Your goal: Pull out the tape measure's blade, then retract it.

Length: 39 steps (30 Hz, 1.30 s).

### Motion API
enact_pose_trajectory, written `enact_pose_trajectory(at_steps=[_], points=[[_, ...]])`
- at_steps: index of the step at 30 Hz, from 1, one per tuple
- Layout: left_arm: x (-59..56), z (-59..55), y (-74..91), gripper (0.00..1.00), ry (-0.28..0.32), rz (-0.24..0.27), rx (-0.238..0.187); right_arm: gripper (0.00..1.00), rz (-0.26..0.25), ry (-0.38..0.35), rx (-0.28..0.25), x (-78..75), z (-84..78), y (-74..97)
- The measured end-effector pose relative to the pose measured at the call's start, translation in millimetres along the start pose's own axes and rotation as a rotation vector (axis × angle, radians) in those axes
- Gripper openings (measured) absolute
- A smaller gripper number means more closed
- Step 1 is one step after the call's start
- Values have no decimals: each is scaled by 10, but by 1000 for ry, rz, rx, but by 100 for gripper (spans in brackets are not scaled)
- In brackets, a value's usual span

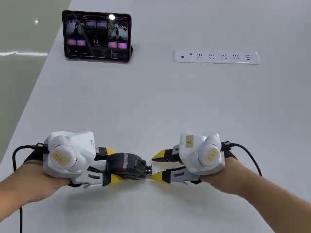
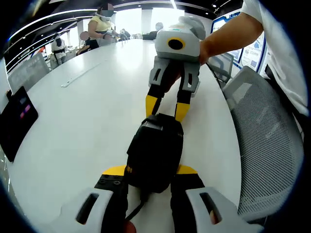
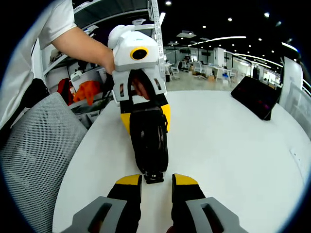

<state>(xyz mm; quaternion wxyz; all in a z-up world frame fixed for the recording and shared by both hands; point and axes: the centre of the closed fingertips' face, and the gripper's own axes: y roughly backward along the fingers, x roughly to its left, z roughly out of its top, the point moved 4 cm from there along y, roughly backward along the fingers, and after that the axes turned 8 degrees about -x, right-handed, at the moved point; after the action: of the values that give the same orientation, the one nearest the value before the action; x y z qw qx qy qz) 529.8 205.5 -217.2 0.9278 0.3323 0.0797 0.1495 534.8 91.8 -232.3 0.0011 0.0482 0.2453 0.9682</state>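
Toward the far end of the tabletop, near its left edge, a dark tablet stood propped with its screen lit. A white power strip lay flat farther right at about the same depth. Both were well apart from the work at the near edge. A black cable trailed from the left gripper past the left hand, and another cable looped behind the right hand.

The tape measure lay close to the near edge of the tabletop, between the two grippers, which faced each other. It was a black, rounded case. In the left gripper view we saw the left gripper clamped on the sides of the tape measure, its yellow-tipped jaws pressed against the case. A thin black strap hung from the case's back end.

The right gripper had its jaws spread. In the right gripper view its tips sat on either side of a small metal end tab at the mouth of the tape measure, with a gap on both sides. The tab sat right at the case.

The tabletop was white, smooth and long. A grey mesh chair stood just beside its edge, and a person stood at the far end. The room behind was a wide office with bright strip lights on a dark ceiling.
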Motion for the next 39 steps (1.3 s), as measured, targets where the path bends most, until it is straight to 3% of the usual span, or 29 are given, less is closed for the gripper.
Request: enact_pose_trajectory(at_steps=[13, 22, 39], points=[[4, -3, -2, 29, -5, 2, 1, 13, 30, 20, 1, 34, 1, -89], [8, -2, -4, 29, -2, 5, 2, 12, 24, 54, 11, 29, -20, -98], [15, -8, -1, 28, -22, 5, 19, 9, 12, 53, 7, 23, -28, -82]])
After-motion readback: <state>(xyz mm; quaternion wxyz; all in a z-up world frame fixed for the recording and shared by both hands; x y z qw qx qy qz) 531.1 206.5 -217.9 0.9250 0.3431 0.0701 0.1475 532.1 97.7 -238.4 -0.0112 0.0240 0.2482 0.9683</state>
